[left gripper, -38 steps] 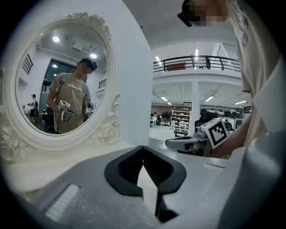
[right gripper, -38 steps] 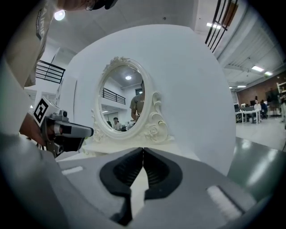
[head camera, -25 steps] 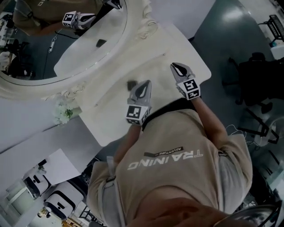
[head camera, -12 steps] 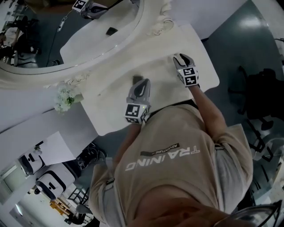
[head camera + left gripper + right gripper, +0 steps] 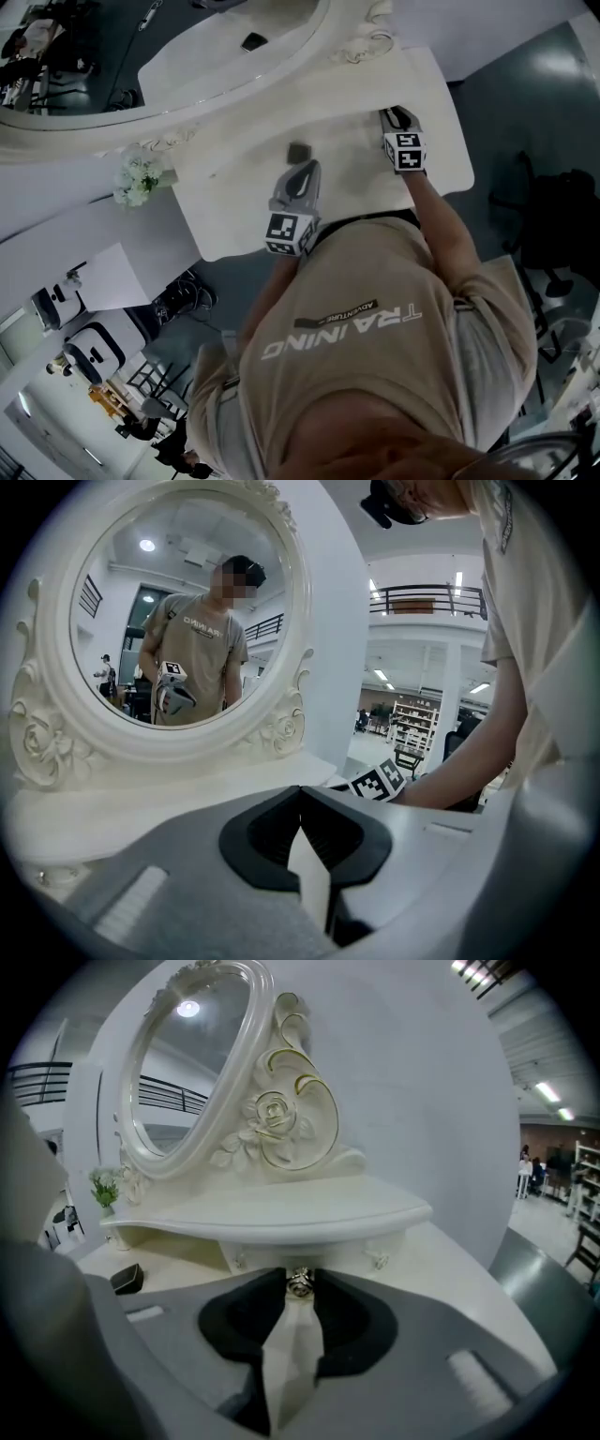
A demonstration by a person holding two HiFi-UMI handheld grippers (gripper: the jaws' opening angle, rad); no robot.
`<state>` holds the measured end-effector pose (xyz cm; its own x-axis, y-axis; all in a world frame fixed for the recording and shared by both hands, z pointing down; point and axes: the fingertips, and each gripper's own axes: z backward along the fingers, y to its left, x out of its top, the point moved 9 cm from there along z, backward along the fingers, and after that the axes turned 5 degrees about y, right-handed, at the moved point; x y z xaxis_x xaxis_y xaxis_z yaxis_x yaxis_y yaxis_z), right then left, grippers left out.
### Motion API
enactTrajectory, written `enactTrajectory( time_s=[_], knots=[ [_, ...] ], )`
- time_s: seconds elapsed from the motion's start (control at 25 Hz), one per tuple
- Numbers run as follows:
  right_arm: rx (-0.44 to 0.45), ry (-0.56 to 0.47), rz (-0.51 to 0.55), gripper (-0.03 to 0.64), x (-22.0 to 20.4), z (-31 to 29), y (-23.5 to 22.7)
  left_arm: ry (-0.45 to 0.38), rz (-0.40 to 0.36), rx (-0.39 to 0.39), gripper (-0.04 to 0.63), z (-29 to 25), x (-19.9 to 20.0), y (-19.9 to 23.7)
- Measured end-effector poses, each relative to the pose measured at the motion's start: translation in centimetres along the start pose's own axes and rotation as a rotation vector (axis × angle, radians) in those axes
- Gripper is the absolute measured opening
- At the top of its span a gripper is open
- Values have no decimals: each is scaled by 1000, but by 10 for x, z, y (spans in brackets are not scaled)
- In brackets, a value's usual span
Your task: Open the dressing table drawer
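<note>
Between the right gripper's (image 5: 298, 1277) just-closing jaws sits a small round metallic knob (image 5: 299, 1282).

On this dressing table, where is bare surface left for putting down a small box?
Bare: the tabletop between the flowers and the small dark object, and right of that object up to the right gripper, whose jaws have just been closing on the drawer knob. Crowded: the front edge, where the left gripper hovers.

Glossy grey floor (image 5: 534, 103) is seen at 2 o'clock, dark chair (image 5: 562, 216) at 3 o'clock; white wall (image 5: 422, 1082), railed balcony (image 5: 427, 597), strip lights (image 5: 547, 1091) are noted.
</note>
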<state>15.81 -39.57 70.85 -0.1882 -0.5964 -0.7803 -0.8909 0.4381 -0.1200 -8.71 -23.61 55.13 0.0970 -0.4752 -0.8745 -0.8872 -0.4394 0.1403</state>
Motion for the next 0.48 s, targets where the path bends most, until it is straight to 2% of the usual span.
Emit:
enactTrajectory(
  time_s=[0.2,0.48],
  knots=[
    [-5,5,7,101,-3,0,5,-11,12,32,8,4,-2,11],
    [3,24,-1,101,-18,18,7,-31,10,28,8,11,1,16]
  ],
)
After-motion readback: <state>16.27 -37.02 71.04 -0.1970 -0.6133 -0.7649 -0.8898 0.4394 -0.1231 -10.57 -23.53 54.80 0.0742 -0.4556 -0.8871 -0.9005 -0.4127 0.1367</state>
